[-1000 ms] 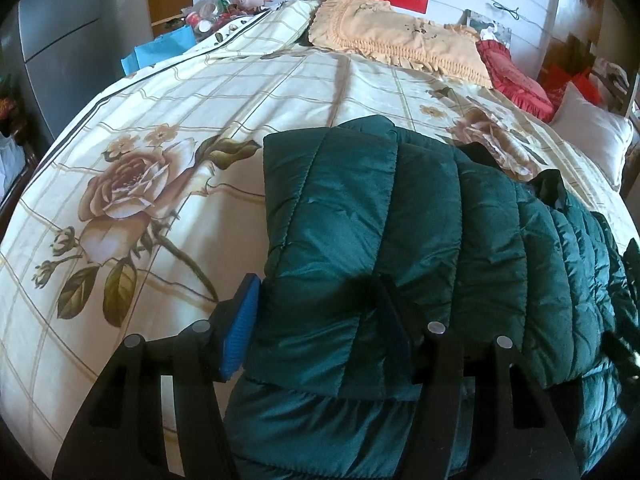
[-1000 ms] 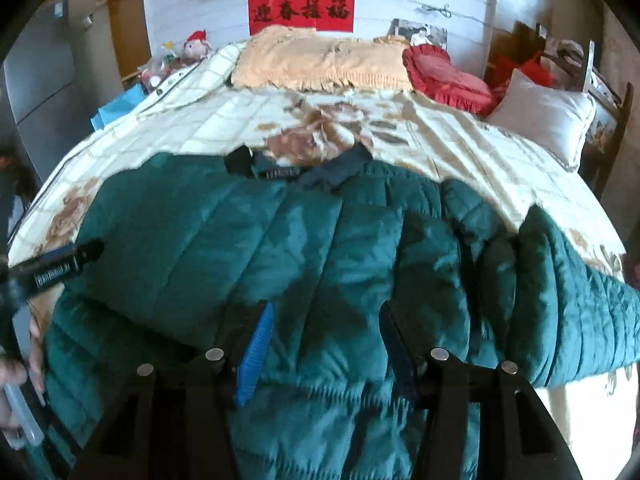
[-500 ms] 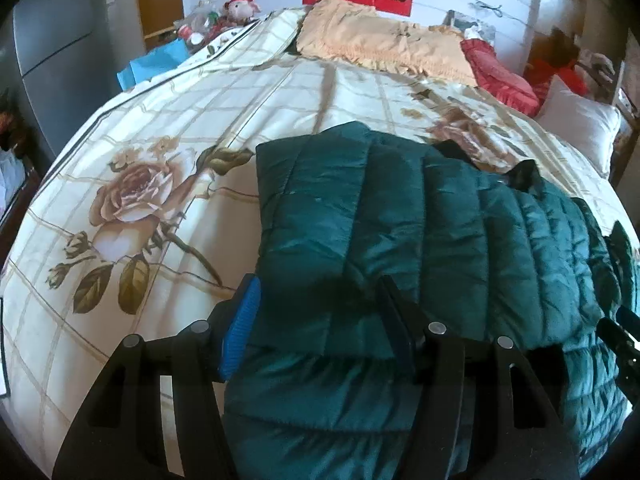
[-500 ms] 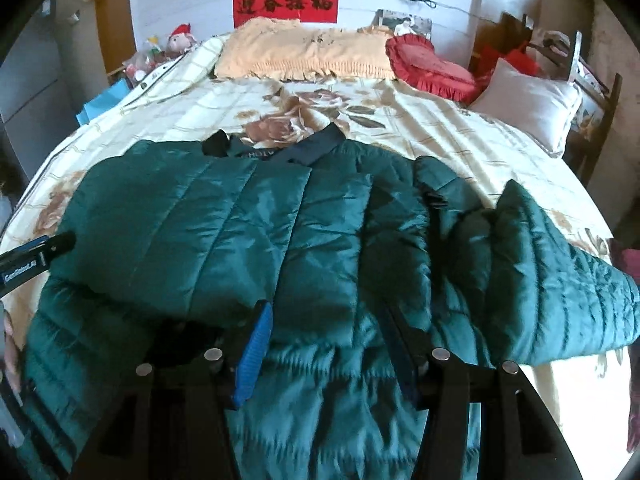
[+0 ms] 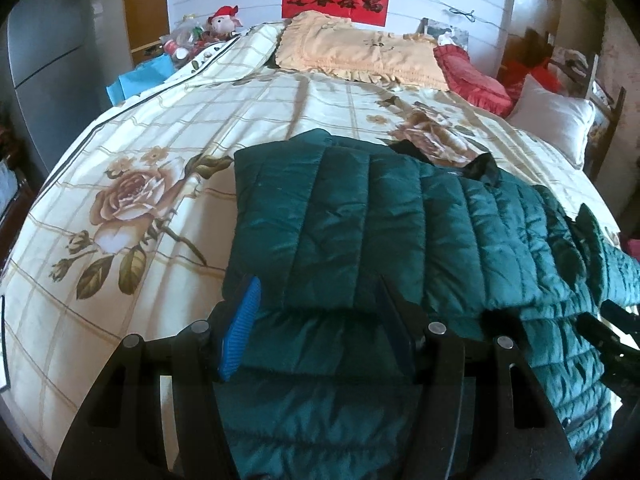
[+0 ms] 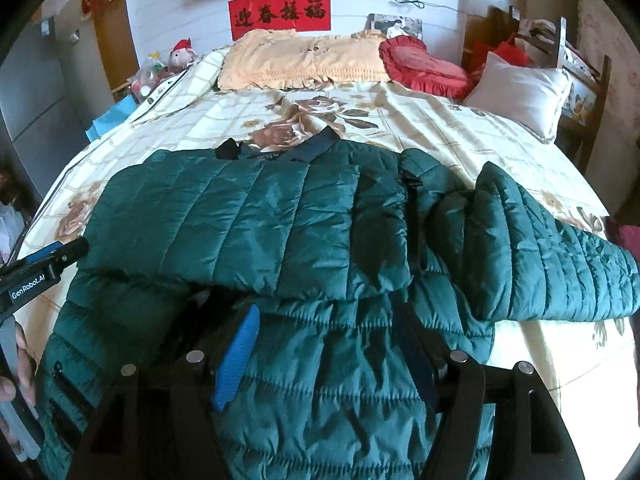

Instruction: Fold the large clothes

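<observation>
Big bed with a cream rose-print quilt [image 5: 168, 128] has the dark green quilted puffer jacket [image 6: 248, 216] spread across its near half. Left gripper [image 5: 316, 328] hangs released over the folded-over sleeve; right gripper [image 6: 324, 344] has just been opening, nothing pinched.

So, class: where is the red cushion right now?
In the right wrist view, the red cushion lies at the bed's head, between the yellow pillow and the white pillow.

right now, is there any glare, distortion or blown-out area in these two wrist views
Left wrist view: strong fisheye bends the bed into a dome, and the green jacket shows a soft sheen. Right wrist view: same curving, with the bedspread blown out white at lower right and dark corners.
</observation>
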Tool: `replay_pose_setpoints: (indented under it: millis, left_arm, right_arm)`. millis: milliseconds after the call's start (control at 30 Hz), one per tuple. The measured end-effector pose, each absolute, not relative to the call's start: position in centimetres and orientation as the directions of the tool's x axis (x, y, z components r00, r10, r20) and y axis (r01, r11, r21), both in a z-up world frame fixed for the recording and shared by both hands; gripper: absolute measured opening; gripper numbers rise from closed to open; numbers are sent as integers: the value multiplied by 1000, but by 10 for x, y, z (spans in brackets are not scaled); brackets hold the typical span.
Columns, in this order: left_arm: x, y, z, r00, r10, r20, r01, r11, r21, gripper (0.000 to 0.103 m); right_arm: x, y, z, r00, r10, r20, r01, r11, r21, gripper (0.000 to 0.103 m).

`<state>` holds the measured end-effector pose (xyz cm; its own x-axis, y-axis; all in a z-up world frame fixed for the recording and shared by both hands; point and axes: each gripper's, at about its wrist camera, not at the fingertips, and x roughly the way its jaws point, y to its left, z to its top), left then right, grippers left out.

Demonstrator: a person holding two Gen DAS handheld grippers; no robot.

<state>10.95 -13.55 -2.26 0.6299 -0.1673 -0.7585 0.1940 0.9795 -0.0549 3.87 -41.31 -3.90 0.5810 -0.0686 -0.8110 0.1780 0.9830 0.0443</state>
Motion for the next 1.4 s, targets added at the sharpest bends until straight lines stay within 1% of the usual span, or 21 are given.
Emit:
replay_pose_setpoints:
  millis: [300,367,400,1400]
  left_arm:
    - [92,-145,-20,622,-192,-759,223,973,-64,60]
    - [88,-148,-19,624,-199,-755,227,972,-68,60]
    - [87,-148,-19,626,-200,-754,229,971,-68,60]
    - [67,-186,-20,616,-229,-753,285,957,-58,60]
  right_arm:
    - [22,-416,-35,580,-58,-813,187,980,64,69]
    - [17,-420,-33,588,-60,-806,194,978,70,74]
    - [15,-422,-32,591,-67,-804,202,977,67,74]
    - [-7,-447,-34,584,-75,-809,240,967,83,74]
